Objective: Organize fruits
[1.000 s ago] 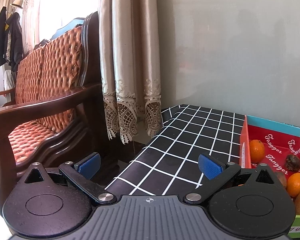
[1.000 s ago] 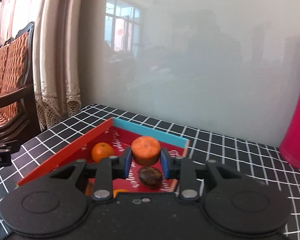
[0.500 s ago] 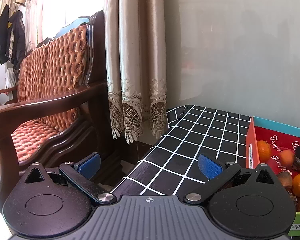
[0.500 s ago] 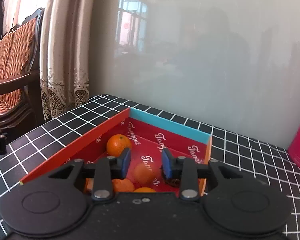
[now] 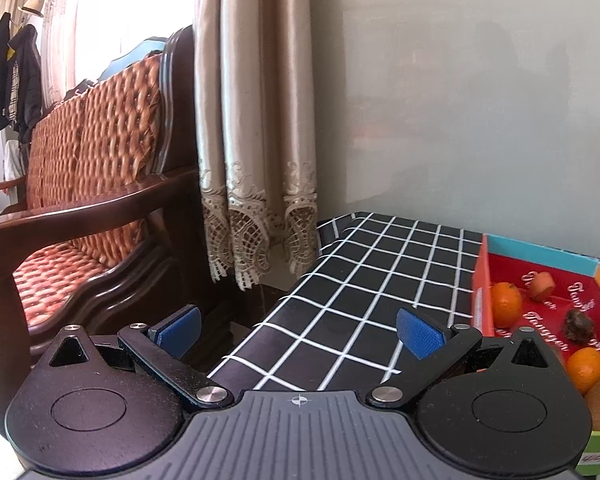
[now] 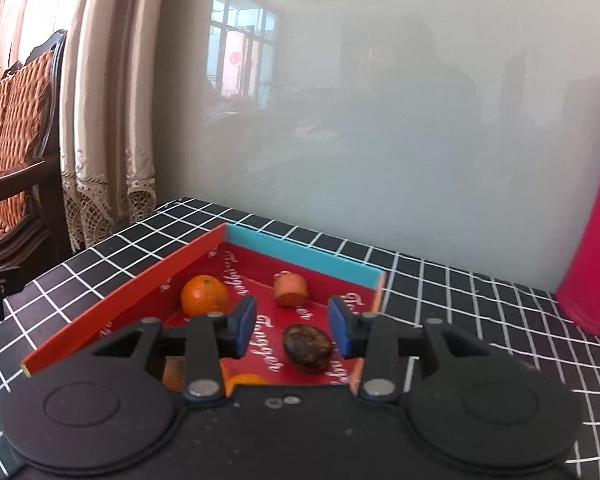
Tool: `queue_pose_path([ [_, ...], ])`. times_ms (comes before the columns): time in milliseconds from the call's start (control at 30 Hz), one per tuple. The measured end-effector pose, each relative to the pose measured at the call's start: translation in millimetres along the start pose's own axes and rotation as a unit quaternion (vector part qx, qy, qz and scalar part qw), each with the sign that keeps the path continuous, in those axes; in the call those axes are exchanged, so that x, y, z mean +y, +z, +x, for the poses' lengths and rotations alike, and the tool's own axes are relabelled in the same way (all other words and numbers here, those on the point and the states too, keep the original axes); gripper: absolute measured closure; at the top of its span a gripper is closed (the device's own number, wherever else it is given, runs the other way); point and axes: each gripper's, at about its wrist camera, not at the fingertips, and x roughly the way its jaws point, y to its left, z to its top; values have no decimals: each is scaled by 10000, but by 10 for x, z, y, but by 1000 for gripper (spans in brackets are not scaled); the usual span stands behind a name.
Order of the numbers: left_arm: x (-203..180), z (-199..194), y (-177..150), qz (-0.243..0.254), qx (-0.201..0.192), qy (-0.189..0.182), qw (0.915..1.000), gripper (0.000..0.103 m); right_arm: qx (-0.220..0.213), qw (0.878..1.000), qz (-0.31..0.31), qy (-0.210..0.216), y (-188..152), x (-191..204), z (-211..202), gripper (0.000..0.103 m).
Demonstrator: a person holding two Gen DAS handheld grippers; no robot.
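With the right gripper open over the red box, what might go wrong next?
The carrot piece lies on its side near the box's far wall and might roll. The right gripper, whose jaws have just been opening and are empty, hangs above the dark fruit and may bump it. The pink bottle stands close on the right.

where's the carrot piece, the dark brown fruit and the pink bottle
carrot piece (image 6: 291,289), right wrist view, on its orange side
dark brown fruit (image 6: 308,349), right wrist view, on its wrinkled top
pink bottle (image 6: 598,240), right wrist view, on the middle of its body
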Motion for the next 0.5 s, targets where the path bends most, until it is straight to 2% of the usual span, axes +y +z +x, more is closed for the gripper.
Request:
queue_pose_path([
  [167,-154,-129,20,33,-92,-211,9997,0,-101,9997,71,-210,-16,-231,-131,63],
  [233,-224,-234,18,71,-172,-334,9993,0,-166,9993,162,-291,-31,-350,-204,54],
  [300,-271,-353,-4,99,-258,-445,9986,0,-241,9988,302,-311,-52,-462,-286,38],
  [500,-455,-690,-127,-30,-237,-794,9966,0,-392,9967,618,-363,-217,-699,-655,32],
])
